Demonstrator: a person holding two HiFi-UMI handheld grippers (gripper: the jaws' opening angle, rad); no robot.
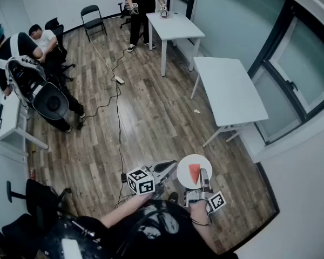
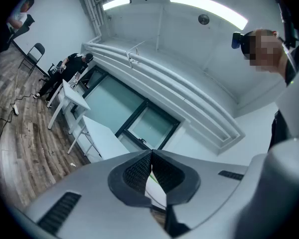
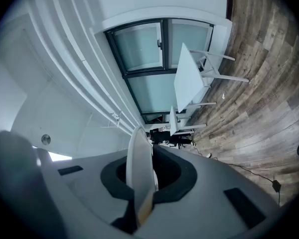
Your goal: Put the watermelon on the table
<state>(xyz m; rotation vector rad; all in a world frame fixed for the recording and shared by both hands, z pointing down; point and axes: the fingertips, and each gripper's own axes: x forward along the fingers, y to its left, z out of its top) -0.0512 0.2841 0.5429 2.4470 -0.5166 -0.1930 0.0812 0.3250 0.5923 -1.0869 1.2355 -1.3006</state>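
Note:
A red wedge of watermelon (image 1: 195, 172) lies on a small round white plate (image 1: 190, 166), held above the wood floor in the head view. My right gripper (image 1: 203, 177) is shut on the plate's near rim. In the right gripper view the plate (image 3: 139, 168) stands edge-on between the jaws of the right gripper (image 3: 148, 158). My left gripper (image 1: 171, 166) hangs just left of the plate, its jaws shut with nothing between them; the left gripper (image 2: 150, 157) shows its pads touching. The nearest white table (image 1: 232, 90) stands ahead on the right, its top bare.
A second white table (image 1: 173, 26) stands farther back with a person (image 1: 140, 4) beside it. People sit at the left by a desk (image 1: 8, 123). A cable (image 1: 117, 117) runs across the floor. Windows (image 1: 297, 74) line the right wall.

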